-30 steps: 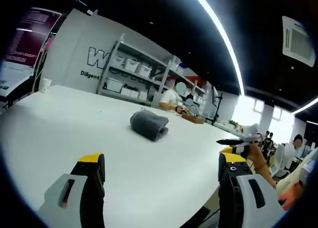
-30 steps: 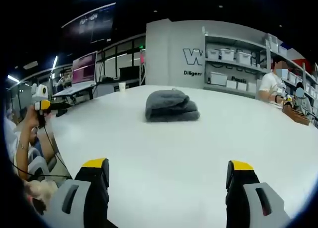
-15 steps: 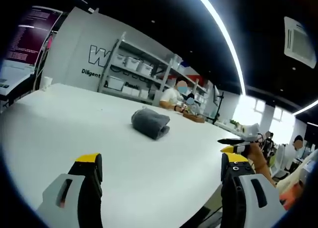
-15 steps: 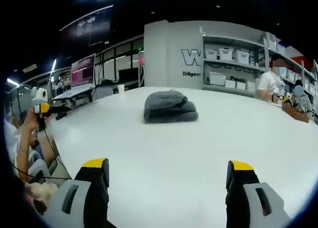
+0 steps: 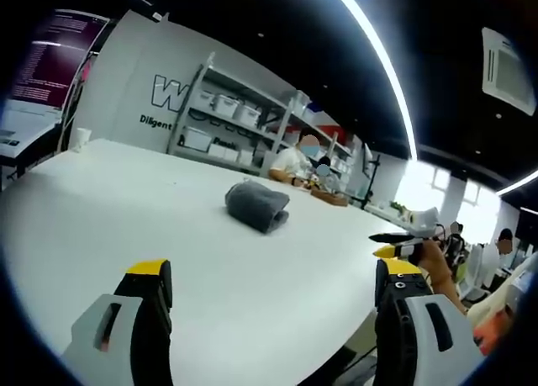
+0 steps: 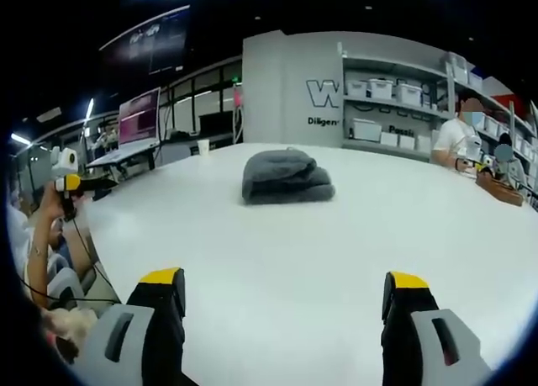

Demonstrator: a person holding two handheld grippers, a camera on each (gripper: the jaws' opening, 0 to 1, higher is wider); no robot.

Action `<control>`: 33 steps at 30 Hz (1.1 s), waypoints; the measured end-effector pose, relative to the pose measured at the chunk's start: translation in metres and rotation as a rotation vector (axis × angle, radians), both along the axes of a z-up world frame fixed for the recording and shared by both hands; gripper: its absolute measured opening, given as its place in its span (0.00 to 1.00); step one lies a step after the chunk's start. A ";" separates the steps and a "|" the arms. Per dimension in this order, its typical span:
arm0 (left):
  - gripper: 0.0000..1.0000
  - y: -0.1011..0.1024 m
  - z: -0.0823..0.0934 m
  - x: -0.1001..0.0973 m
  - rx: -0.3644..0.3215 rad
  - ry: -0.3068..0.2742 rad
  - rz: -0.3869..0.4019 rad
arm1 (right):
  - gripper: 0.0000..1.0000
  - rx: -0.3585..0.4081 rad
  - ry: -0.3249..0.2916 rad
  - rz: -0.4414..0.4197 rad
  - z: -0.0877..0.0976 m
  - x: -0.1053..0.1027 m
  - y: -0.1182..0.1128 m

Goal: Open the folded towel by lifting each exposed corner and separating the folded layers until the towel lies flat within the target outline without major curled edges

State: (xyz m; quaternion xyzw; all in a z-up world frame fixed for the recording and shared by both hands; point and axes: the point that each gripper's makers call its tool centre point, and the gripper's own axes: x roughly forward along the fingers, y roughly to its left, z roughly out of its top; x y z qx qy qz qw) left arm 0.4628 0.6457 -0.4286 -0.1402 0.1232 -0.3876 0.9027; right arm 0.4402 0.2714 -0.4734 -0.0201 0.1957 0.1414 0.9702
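While the grey towel (image 6: 286,177) sits folded on the white surface (image 6: 336,260) at twelve o'clock, the right claw (image 6: 282,295) hangs spread wide, well short of it; left claw (image 5: 269,289) spread too, towel (image 5: 256,205) far ahead.

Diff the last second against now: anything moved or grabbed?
Nothing grabbed or released. The towel sits folded on the white table, untouched; its small drift in both views is camera motion, not the towel moving. Left claw and right claw stay open, apart from the towel, holding nothing.
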 end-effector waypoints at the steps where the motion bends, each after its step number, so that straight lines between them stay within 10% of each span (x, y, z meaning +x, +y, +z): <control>1: 0.99 0.001 0.000 0.000 -0.001 -0.002 0.003 | 0.98 -0.001 0.000 0.002 0.000 0.000 0.001; 33: 0.99 0.005 -0.004 -0.001 0.034 0.009 0.048 | 0.97 0.006 0.020 0.023 -0.002 -0.004 0.005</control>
